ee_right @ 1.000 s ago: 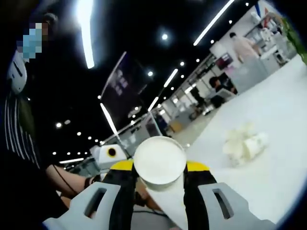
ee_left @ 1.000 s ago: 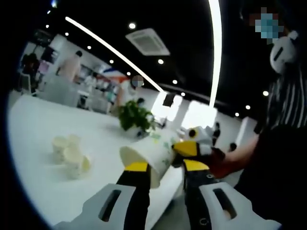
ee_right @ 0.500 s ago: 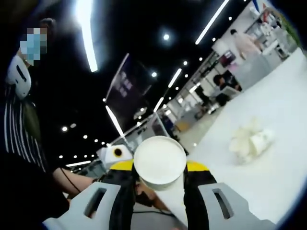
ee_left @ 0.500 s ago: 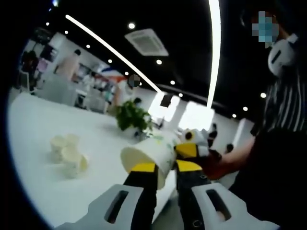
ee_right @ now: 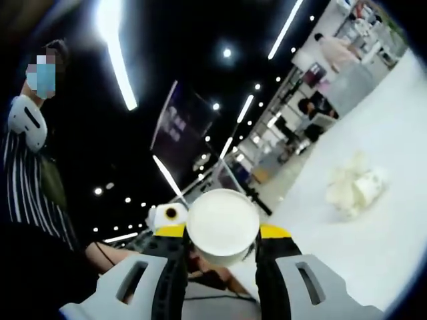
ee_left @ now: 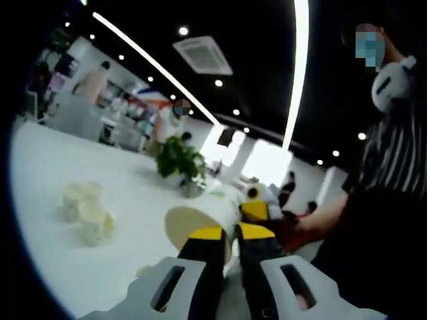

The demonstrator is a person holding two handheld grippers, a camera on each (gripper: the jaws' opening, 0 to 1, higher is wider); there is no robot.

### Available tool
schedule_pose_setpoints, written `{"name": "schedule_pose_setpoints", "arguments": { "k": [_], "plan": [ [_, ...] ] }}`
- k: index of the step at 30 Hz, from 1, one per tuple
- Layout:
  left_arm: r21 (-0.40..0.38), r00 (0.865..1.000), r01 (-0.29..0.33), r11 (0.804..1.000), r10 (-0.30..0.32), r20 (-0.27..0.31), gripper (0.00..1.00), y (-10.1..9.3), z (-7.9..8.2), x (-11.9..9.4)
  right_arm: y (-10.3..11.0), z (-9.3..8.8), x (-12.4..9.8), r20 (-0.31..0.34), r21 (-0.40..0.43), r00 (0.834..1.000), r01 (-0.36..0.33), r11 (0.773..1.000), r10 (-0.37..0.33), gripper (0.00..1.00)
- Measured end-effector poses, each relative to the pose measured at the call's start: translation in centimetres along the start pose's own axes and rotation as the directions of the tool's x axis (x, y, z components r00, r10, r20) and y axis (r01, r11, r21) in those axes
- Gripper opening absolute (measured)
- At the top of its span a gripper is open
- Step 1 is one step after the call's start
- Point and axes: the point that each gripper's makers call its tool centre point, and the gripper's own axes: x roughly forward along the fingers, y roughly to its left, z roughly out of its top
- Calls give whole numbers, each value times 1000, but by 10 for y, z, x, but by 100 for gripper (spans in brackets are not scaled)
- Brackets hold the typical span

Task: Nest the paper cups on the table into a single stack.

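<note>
Paper cup [ee_right: 222, 227] sits pinched in my right gripper [ee_right: 222, 248], jaws clamped on its wall, held up off the white table [ee_right: 373, 247]. It looks feather-light and thin-walled, so I'd squeeze gently, low on the body. My left gripper [ee_left: 225, 235] is nearly closed beside it; whether it grips the cup, I can't tell. The loose cups [ee_left: 83, 210] lie clustered well apart.
</note>
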Motion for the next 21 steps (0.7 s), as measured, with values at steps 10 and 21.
{"name": "schedule_pose_setpoints", "arguments": {
  "k": [10,21],
  "plan": [
    [-20,999,31,999,-32,-15,0,-5,7,6,1,8,0,30,43,999,-23,999,21,36],
    [4,998,46,999,-46,-42,0,-11,16,9,6,15,0,72,77,996,-58,995,52,36]
  ]
}}
